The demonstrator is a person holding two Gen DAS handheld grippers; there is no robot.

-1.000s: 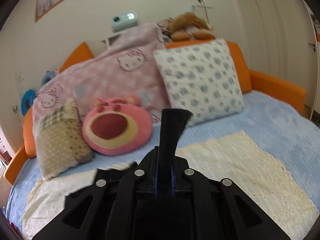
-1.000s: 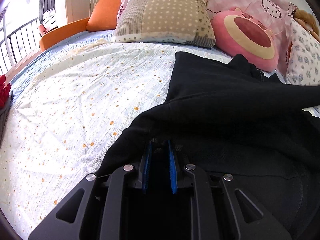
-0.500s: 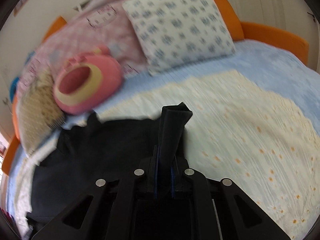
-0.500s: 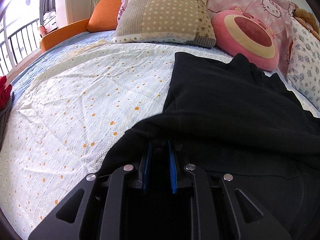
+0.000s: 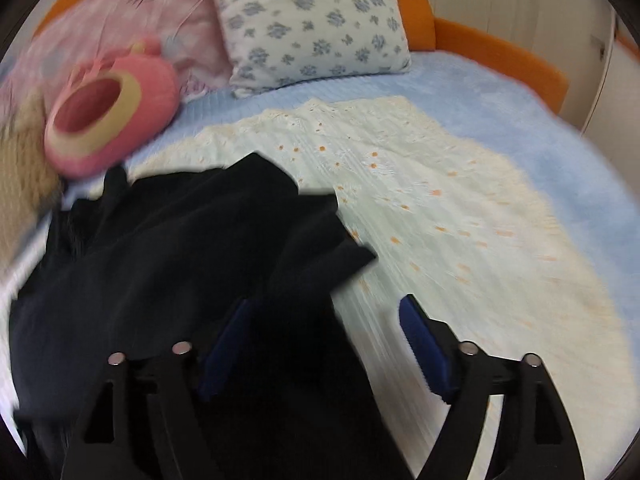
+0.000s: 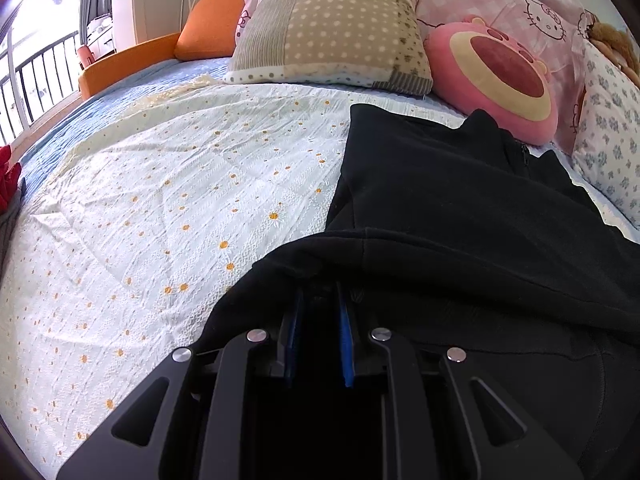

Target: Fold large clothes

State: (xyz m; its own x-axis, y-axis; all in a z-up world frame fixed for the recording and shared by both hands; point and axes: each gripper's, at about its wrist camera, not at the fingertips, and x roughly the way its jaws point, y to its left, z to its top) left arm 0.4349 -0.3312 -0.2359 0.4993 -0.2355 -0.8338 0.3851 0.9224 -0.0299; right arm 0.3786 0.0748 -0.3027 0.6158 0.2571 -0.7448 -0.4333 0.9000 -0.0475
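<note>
Black fleece zip-collar garment [image 6: 460, 208]: left gripper [image 5: 326, 316] just released, jaws spread; right gripper [image 6: 318, 292] clenched on hem. Smooth sleeve lying at 12 o'clock flat.

bed [image 6: 120, 92]: blue cover | daisy sheet [image 6: 160, 200] spread | black garment [image 6: 460, 200] on sheet | pillows at head

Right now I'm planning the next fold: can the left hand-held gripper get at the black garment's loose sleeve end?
Probably yes: the left hand-held gripper stands open just behind the sleeve end, with nothing between.
</note>
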